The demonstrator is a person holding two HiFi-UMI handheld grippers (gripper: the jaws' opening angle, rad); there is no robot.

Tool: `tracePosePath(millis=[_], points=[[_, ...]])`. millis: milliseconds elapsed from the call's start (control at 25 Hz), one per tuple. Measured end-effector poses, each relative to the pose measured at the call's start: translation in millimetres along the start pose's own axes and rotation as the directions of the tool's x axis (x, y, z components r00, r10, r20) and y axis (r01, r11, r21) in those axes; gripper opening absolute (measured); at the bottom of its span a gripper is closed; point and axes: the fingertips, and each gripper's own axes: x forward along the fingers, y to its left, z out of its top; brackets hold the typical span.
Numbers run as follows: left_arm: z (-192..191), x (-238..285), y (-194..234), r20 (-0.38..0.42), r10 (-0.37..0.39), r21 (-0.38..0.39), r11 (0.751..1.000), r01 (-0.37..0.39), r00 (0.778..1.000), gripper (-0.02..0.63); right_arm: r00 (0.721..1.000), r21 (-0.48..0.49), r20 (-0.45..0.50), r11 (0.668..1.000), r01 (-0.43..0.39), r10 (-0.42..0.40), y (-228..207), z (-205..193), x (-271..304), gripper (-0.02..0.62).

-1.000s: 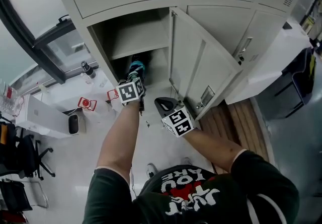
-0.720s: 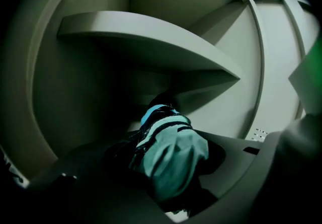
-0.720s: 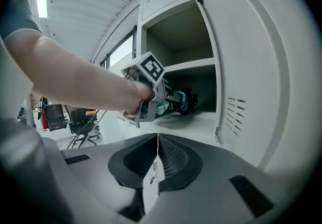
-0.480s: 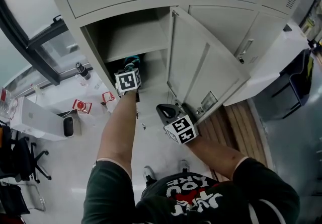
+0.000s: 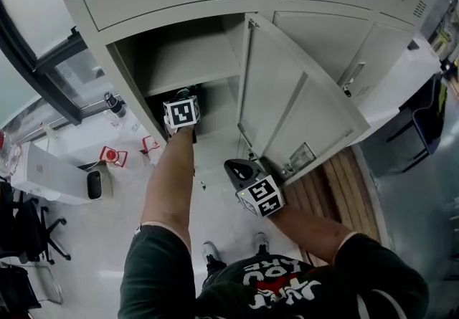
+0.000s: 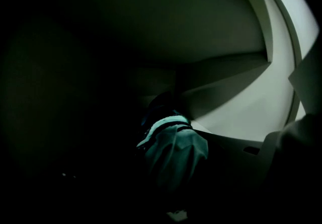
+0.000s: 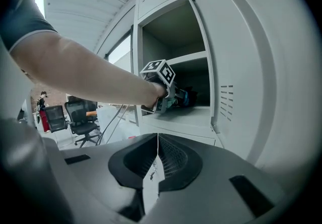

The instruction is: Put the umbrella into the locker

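Teal umbrella (image 6: 173, 155), folded, sits clamped between the jaws of the left gripper (image 7: 169, 99), inside the open grey locker (image 5: 154, 59) and below its shelf (image 5: 190, 70). To the right the locker door (image 5: 287, 95) stands wide. By the door's lower edge, the right gripper (image 7: 157, 161) has its jaws pressed together, empty.

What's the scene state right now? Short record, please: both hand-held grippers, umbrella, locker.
left hand-held gripper: shut on the umbrella, reaching into the locker
right hand-held gripper: shut, empty, outside the locker near the door
umbrella: teal, folded, in the compartment under the shelf; too dark to tell whether it rests on the compartment floor
door: open, swung to the right in the head view
task: umbrella inside the locker, not yet released
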Motion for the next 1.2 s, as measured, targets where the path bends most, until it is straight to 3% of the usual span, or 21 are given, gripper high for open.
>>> tracePosePath(millis=[600,760,1200], points=[[-8,28,13,0.009,0.037,0.007,0.999,-0.037,0.999,0.216,0.999,0.017,-0.012,0.999,-0.036,0.036,5,-9,6,0.034],[-9,29,9,0.014,0.009,-0.011,1.0,-0.009,1.0,0.216,0.999,0.016,-0.008,0.999,-0.039,0.039,5,-9,9,0.034],[-11,30,6,-0.025,0.007,0.04,0.999,-0.006,1.0,0.247,0.999,0.02,-0.004,0.999,-0.032,0.032,3,-6,7,0.034]])
